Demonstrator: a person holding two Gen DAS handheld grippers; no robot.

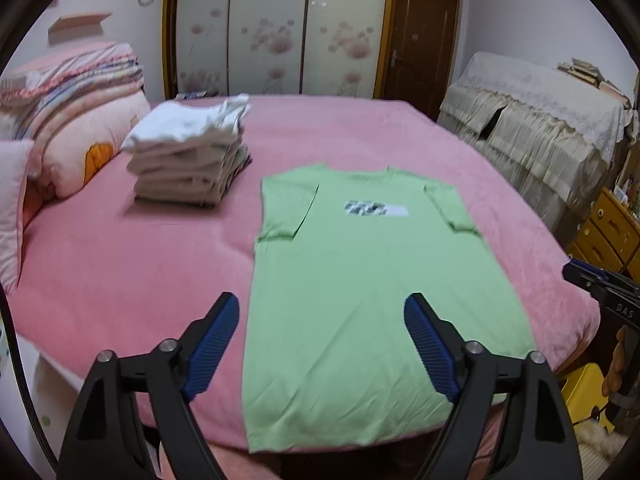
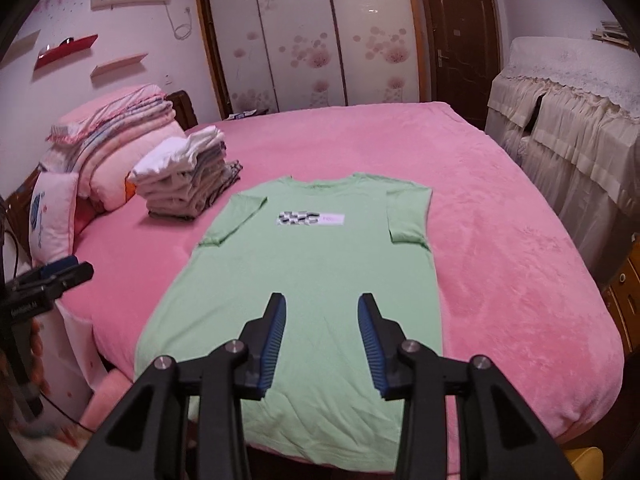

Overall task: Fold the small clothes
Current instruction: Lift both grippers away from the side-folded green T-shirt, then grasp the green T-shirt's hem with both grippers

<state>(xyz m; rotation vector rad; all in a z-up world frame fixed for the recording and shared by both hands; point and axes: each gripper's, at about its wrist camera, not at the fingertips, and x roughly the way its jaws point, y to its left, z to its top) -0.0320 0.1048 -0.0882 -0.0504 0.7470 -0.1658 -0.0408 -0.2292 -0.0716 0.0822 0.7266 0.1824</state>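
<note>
Fingers (image 1: 218, 336) parted, empty — both angled over shirt (image 1: 360, 280).

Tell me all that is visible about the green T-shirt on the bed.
The green T-shirt is pale green, of thin cloth, with a small checkered print on the chest. It lies flat, print up, on the pink bed cover, collar toward the wardrobe. Both short sleeves are folded inward onto the body. Its hem hangs over the near bed edge. Neither hand-held gripper touches it.
</note>
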